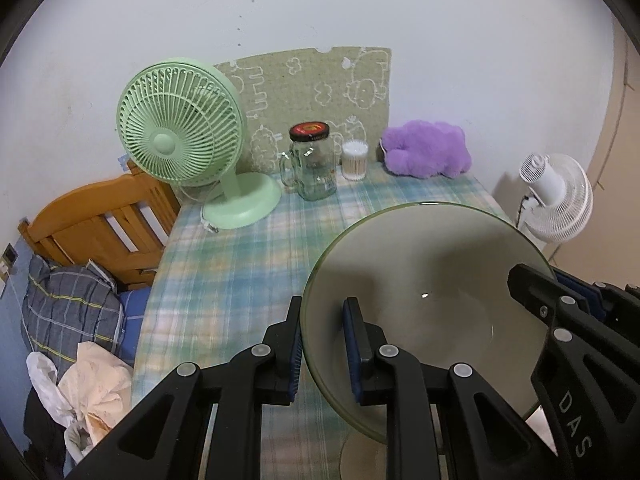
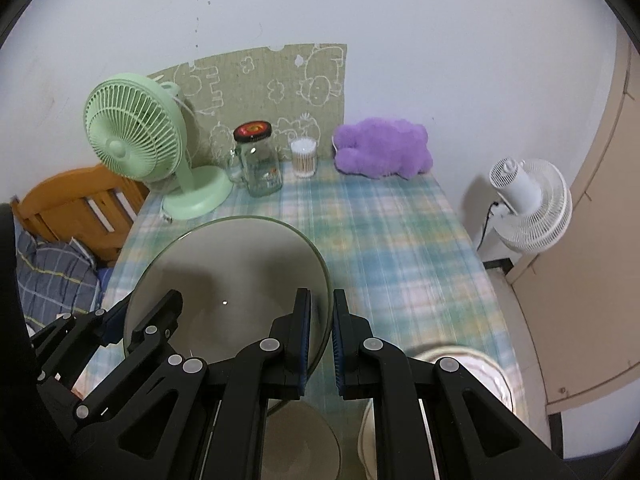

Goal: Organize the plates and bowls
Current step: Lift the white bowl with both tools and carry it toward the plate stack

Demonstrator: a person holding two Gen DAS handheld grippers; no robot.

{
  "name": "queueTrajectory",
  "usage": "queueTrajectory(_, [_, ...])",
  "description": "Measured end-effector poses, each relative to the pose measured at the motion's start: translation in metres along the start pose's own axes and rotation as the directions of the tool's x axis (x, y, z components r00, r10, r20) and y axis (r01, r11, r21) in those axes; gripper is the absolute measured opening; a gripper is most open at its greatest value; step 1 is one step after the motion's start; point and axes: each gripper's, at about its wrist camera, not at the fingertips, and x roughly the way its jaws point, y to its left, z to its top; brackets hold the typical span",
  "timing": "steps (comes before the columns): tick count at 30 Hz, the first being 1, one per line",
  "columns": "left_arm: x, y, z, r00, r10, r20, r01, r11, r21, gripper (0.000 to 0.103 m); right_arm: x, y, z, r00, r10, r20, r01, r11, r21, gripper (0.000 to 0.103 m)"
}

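A wide grey-green glass bowl (image 1: 424,280) is held up over the checked tablecloth (image 1: 248,264). My left gripper (image 1: 322,344) is shut on the bowl's left rim. My right gripper (image 2: 322,336) is shut on the bowl's right rim (image 2: 224,264) and shows at the right edge of the left wrist view (image 1: 560,312). Below the bowl a second grey dish (image 2: 304,436) lies on the table. A white patterned bowl (image 2: 480,364) sits at the front right.
At the table's back stand a green desk fan (image 1: 180,136), a glass jar mug with a dark lid (image 1: 312,160), a cotton-swab tub (image 1: 354,158) and a purple plush toy (image 1: 426,148). A wooden bed frame (image 1: 100,224) is at the left, a white fan (image 2: 528,204) at the right.
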Motion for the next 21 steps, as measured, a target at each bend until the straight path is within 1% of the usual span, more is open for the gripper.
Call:
queueTrajectory(8, [-0.007,-0.009,-0.03,0.998,-0.039,-0.045,0.039,0.999,0.011,0.016,-0.009,-0.007,-0.033,0.999,-0.03,-0.032,0.031,0.999,0.025,0.013])
queueTrajectory(12, [-0.009,-0.011,-0.041,0.995,-0.067,-0.079,0.067,0.998,-0.002,0.016,-0.013,-0.011,-0.045,0.999,-0.025,-0.045,0.027,0.999,0.034,0.013])
queueTrajectory(21, [-0.012,-0.015,-0.073,0.992,-0.067,-0.107,0.07,0.997,0.026,0.016,-0.016,-0.012,-0.078,0.997,-0.02,-0.075,0.022,0.999,0.025,0.013])
